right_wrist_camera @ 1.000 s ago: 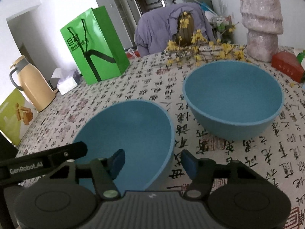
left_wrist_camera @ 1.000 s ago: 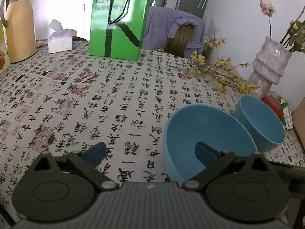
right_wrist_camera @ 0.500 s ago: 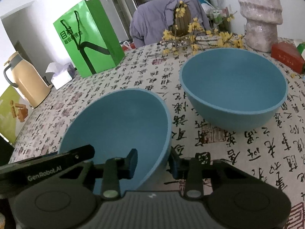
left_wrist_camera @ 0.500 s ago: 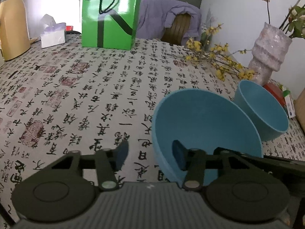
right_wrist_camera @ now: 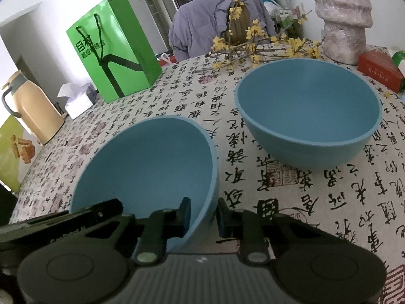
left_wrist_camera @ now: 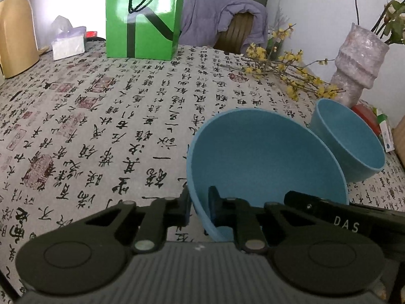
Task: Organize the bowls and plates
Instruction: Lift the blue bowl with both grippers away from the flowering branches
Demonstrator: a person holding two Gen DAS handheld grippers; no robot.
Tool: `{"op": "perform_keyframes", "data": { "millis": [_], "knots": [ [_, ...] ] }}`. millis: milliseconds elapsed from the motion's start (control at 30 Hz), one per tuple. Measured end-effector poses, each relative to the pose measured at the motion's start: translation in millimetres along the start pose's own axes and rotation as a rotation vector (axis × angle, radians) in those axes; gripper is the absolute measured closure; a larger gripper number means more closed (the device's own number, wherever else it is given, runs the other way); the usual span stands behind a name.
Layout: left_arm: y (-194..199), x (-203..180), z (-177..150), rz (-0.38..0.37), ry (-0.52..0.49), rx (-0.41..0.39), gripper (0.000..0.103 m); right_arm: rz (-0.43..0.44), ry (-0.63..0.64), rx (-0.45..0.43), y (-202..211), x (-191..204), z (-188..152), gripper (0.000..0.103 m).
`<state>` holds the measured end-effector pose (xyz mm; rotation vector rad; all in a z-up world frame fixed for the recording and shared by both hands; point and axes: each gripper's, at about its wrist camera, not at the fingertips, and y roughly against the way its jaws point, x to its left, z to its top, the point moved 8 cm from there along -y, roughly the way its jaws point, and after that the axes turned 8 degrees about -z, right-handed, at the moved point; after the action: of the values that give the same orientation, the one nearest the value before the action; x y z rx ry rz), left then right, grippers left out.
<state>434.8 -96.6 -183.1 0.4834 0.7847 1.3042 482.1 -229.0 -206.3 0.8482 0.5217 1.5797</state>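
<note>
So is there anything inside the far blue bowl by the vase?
No, in the right wrist view the far blue bowl shows only its bare blue inside.

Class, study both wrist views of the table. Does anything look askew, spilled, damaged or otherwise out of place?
Yes: the near blue bowl tips toward the cameras, while the far blue bowl sits level. The left gripper pinches one side of its rim; the right gripper is closing on the other side. Nothing looks spilled or broken.
</note>
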Motion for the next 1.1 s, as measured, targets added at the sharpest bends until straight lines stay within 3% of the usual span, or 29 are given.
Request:
{"op": "perform_keyframes", "data": {
  "millis": [1100],
  "knots": [
    [8.1,-0.1,2.6,0.012,-0.009,-0.015,0.088,0.024,-0.010,-0.012,6.7,2.9,-0.9,0.084]
  ]
}}
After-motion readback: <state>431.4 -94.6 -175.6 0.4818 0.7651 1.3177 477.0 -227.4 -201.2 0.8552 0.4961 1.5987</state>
